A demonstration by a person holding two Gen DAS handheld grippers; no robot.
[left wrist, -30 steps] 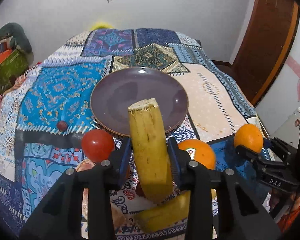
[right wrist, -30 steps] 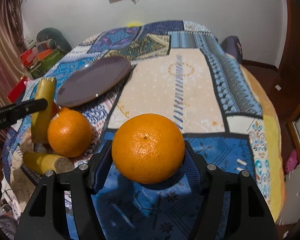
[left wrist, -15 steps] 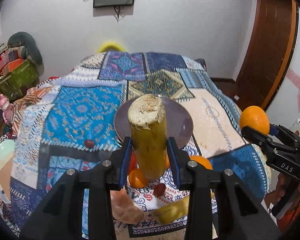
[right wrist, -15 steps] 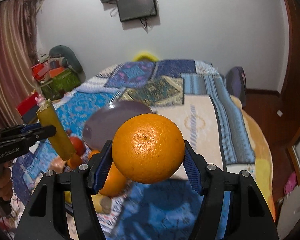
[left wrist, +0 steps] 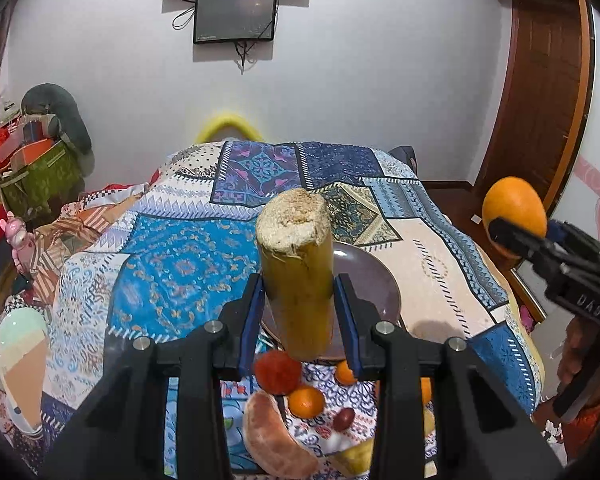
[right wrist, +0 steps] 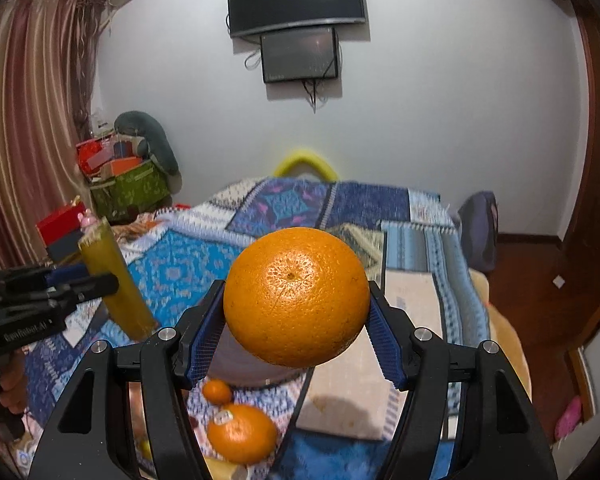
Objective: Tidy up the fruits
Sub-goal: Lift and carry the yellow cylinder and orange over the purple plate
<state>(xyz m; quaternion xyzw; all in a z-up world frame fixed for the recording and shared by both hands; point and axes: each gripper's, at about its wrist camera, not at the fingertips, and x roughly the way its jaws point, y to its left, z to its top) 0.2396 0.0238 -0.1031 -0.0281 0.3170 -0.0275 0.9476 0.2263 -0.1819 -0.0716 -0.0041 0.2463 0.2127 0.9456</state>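
Left gripper point(left wrist: 299, 304) clamps what looks like sugarcane point(left wrist: 296, 272); right gripper point(right wrist: 296, 334) grips orange point(right wrist: 296, 296)

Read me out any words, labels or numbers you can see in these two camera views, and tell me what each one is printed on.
"DAS" on the black body of the right gripper, seen from the left wrist view.
"GenRobot.AI" on the black body of the left gripper, seen from the right wrist view; blurred, so this is a best reading.
Sticker on the orange on the quilt: too small to read.
Small wall screen: faint line of text, unreadable.
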